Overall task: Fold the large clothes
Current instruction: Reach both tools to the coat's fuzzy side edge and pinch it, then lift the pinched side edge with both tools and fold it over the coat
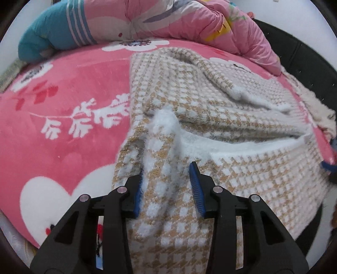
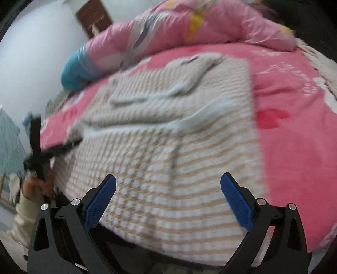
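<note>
A large tan-and-white houndstooth knit garment [image 1: 221,118] lies spread on a pink bed. In the left wrist view my left gripper [image 1: 168,179] has its blue pads on either side of a raised fold of the garment's near edge, with fabric between the jaws. In the right wrist view the same garment [image 2: 168,134] shows blurred. My right gripper [image 2: 168,189] is wide open and empty above the garment's near hem. The left gripper [image 2: 52,149] shows at the garment's left edge in the right wrist view.
The pink floral bedspread [image 1: 63,105] covers the bed. A rolled pink quilt [image 1: 168,19] and a teal pillow [image 1: 42,40] lie along the far side. The bed's near edge drops off below the garment hem. A dark headboard [image 1: 305,63] stands at right.
</note>
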`<state>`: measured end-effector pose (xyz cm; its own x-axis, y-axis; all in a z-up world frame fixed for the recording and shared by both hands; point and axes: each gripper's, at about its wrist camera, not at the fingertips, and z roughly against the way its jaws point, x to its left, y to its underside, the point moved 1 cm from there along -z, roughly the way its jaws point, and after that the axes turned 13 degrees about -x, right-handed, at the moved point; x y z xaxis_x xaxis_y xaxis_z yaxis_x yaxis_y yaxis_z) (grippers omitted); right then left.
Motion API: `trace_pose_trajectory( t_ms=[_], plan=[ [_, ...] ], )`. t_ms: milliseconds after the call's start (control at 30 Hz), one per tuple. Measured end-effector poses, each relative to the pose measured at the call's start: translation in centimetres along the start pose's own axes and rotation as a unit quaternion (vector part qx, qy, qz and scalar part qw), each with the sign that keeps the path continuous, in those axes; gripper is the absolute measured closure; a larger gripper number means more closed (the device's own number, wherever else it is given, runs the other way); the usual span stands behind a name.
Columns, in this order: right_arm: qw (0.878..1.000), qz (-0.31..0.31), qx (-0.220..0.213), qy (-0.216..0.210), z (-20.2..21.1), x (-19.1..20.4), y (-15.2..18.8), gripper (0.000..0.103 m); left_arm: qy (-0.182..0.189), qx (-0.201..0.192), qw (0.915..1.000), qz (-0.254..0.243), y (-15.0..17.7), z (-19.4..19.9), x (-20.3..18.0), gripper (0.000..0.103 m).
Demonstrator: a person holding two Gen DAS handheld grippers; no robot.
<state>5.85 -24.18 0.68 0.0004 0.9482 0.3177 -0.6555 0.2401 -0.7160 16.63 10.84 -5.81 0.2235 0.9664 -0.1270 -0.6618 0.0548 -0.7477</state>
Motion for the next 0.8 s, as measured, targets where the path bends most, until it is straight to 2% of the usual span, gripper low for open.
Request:
trace_pose_trajectory(
  t_ms=[167,333,367,567,800],
  plan=[
    [0.999,-0.025,-0.018,0.019,0.2,-3.0,-2.2,0.015,-0.010,0.000,0.9999,-0.006,-0.3,-0.1,-0.2,0.064],
    [1.000,-0.014,-0.016,0.023,-2.5,-4.3,-3.3,0.025,-0.010,-0.001,0.9999,-0.012,-0.3,-0.1,-0.1,0.064],
    [1.000,-0.014,-0.012,0.023,-3.2,-4.5,-3.5,0.030,-0.011,-0.001,0.9998,-0.015,-0.4,-0.2,-0.2,0.064],
    [0.999,-0.025,0.014,0.031,-4.0,-6.0,-2.8,0.053,-0.014,0.000,0.9998,-0.017,-0.5,-0.5,0.0,0.064],
    [0.999,-0.025,0.026,0.025,-2.4,-5.3,-1.1,0.067,-0.015,-0.004,0.9997,-0.019,-0.4,-0.7,-0.2,0.064]
  ],
)
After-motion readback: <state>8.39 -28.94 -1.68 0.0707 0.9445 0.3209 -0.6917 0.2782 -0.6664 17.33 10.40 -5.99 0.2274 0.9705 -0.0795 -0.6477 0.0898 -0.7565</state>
